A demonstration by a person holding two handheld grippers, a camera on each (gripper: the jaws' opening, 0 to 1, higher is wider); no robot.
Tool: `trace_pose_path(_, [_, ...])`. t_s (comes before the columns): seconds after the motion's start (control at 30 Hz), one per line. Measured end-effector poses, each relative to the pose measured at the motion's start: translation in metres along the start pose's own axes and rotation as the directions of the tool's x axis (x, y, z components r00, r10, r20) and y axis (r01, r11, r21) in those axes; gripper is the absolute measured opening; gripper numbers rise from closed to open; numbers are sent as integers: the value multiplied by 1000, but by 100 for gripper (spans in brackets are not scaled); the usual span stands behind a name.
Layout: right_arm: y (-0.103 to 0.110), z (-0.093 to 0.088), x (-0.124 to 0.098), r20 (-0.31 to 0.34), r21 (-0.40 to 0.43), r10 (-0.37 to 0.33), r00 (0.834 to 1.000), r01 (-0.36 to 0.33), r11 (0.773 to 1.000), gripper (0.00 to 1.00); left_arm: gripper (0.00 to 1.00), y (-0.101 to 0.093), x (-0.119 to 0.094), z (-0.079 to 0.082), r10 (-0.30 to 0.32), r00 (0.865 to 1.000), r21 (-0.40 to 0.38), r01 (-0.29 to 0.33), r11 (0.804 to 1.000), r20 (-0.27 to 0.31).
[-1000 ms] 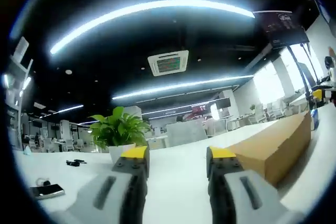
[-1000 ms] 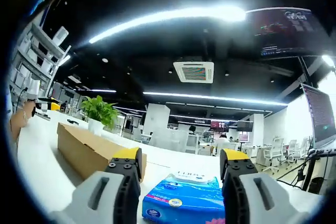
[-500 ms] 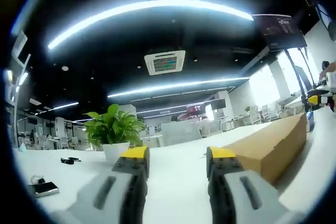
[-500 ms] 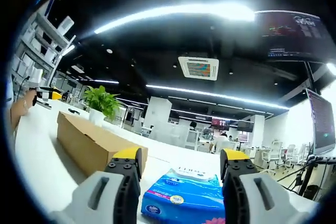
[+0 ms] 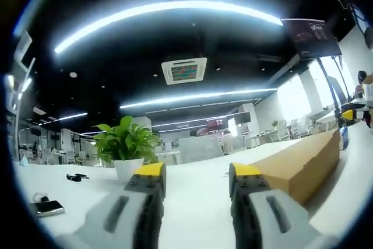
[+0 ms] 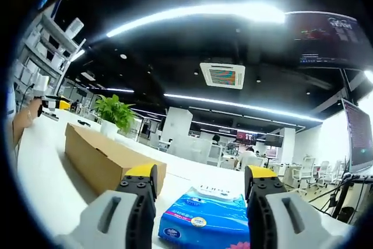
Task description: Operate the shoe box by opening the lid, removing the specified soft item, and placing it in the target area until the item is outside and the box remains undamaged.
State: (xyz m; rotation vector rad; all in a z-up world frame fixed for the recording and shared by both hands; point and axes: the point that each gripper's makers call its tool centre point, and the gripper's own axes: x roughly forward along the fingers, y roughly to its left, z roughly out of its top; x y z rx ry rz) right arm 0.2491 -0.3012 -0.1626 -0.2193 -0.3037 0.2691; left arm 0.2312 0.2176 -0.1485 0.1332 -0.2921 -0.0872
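The brown cardboard shoe box (image 5: 300, 164) lies on the white table, lid shut, right of my left gripper (image 5: 195, 174), which stands open and holds nothing. In the right gripper view the same box (image 6: 105, 158) lies to the left. My right gripper (image 6: 201, 176) is open, and a blue soft tissue pack (image 6: 201, 217) lies on the table just ahead, between its jaws, untouched as far as I can tell. My right gripper's yellow tip (image 5: 349, 114) shows past the box's far end. My left gripper (image 6: 58, 105) and a hand show at the far left.
A potted green plant (image 5: 125, 144) stands on the table ahead of the left gripper. A phone (image 5: 45, 208) and small dark items (image 5: 73, 177) lie at the left. The table is white (image 5: 192, 190). An office with desks and chairs lies beyond.
Both views have shifted slightly as the hands moved. The box, the tissue pack and both grippers' jaws stay as they were.
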Motion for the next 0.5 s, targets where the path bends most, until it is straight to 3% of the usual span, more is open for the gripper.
trace_pose_path(0.5, [1, -1, 0, -4, -4, 2, 1000, -2, 1000, 63, 44, 1, -1, 2, -6, 1000, -18, 6, 1000, 14])
